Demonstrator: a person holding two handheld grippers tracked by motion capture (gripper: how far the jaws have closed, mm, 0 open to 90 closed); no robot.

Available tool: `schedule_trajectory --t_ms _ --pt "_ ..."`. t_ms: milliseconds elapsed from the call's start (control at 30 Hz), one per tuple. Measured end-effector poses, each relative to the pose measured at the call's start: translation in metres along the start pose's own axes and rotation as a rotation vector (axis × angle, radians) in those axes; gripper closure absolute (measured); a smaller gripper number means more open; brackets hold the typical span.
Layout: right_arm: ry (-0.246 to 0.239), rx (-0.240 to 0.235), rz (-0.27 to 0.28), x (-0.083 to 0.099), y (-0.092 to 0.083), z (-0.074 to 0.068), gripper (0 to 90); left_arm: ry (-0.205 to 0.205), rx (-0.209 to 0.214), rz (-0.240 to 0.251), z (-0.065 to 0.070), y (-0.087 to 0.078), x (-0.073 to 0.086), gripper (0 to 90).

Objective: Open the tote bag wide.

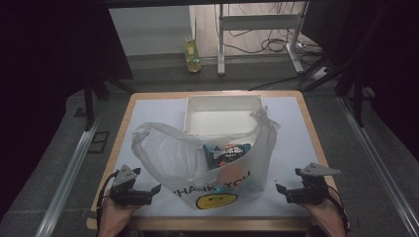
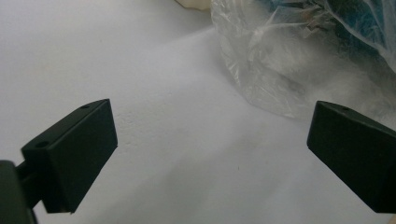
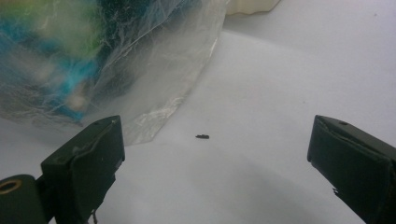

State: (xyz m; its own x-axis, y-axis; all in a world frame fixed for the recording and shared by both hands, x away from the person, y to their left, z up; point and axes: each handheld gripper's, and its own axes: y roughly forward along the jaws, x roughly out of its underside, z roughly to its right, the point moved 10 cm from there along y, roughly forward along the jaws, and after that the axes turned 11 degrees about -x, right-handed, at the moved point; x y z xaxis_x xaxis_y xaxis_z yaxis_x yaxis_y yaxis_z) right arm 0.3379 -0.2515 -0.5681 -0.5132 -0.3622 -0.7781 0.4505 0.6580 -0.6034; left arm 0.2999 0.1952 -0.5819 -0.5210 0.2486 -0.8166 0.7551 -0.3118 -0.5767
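Your desk (image 1: 291, 106) is a wooden-edged top covered with a white sheet, standing on grey carpet in a dim room. Beyond its far edge a white metal frame (image 1: 257, 29) with loose cables sits on the floor, and a yellowish bottle (image 1: 191, 55) stands on the floor beside it.

A white open box (image 1: 223, 114) sits at the far middle of the desk. In front of it slumps a clear plastic bag (image 1: 163, 148) printed with "THANK YOU" and a yellow smiley; a blue snack packet (image 1: 227, 153) lies inside, near the bag's mouth.

Your left claw (image 1: 157, 189) rests low at the near left corner, pointing inward toward the bag, its jaws spread wide and holding nothing. In the left gripper view the bag (image 2: 299, 60) lies ahead, apart from the jaws. Your right claw (image 1: 279, 188) mirrors it at the near right, jaws wide and empty, just beside the bag's lower edge (image 3: 154, 79). A small dark speck (image 3: 202, 136) lies on the sheet between its jaws.
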Motion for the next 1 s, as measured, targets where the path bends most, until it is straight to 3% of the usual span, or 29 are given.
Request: schedule_trajectory --t_ms 200,467,700,900,1000 --pt "0.004 -0.005 0.005 -0.001 0.0 0.001 3.7 -0.002 0.007 -0.005 0.002 -0.001 0.0 4.8" --pt "0.026 -0.019 -0.026 0.001 0.002 -0.004 4.2 -0.002 0.028 -0.003 0.005 -0.003 0.0 8.0" --pt "0.02 -0.024 -0.024 -0.001 0.001 -0.008 9.8 0.023 0.032 0.001 0.008 -0.005 0.0 11.8" --pt "0.016 -0.035 -0.029 -0.003 -0.002 -0.013 19.9 0.039 0.032 0.015 0.01 -0.012 0.0 17.7" --pt "-0.007 -0.047 -0.023 -0.006 -0.005 -0.019 32.5 0.031 0.047 0.014 0.012 -0.017 0.001 27.9"
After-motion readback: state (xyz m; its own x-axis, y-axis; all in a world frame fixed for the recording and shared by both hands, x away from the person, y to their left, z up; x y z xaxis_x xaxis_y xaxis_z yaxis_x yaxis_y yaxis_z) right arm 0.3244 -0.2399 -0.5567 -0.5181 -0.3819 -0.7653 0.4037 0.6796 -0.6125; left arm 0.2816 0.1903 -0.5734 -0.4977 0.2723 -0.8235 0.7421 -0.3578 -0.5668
